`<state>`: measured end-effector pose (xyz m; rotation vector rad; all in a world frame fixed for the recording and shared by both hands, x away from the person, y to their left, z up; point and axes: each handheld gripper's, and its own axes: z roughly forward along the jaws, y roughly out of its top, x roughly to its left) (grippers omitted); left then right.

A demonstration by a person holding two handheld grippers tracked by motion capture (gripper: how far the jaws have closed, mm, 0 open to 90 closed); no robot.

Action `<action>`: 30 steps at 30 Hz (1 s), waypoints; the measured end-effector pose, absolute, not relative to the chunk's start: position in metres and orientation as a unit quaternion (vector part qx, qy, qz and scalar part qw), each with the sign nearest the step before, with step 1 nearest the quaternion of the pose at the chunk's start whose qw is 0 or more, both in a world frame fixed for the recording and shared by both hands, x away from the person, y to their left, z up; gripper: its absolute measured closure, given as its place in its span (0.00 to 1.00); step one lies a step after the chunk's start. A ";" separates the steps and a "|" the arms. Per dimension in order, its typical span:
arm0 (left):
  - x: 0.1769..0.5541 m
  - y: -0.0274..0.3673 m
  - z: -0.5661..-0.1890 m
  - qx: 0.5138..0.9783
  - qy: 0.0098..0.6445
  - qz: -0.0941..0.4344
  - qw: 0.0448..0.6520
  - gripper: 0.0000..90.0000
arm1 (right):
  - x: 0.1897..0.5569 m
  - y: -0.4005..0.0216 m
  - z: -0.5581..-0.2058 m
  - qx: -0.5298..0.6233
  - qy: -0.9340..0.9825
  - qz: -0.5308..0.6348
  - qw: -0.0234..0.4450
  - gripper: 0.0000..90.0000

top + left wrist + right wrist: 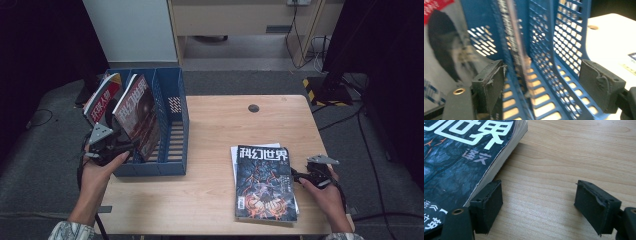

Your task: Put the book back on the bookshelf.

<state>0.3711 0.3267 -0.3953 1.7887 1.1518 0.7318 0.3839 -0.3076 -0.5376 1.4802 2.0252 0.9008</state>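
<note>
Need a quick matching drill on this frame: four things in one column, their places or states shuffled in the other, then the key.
Things:
1. red-cover magazine
2. dark-cover magazine
3. blue file rack
4. right gripper

Places or states:
A. lies flat on the table's right part
B. jaws open, beside the flat magazine's right edge
C. stands at the table's left edge
D. leans in the rack's leftmost slot

Pairs: 1-D, 2-A, 3-C, 4-B
</note>
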 end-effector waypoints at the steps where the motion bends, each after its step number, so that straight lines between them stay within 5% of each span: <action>1: 0.368 0.325 -0.396 0.719 0.459 0.294 0.431 0.22 | 0.384 -0.308 -0.538 0.540 0.738 0.328 0.236 0.25; 21: 0.368 0.244 -0.412 0.766 0.393 0.225 0.457 0.22 | 0.385 -0.309 -0.537 0.554 0.733 0.316 0.237 0.16; 30: 0.377 0.186 -0.423 0.782 0.362 0.188 0.471 0.22 | 0.377 -0.311 -0.512 0.539 0.717 0.345 0.275 0.37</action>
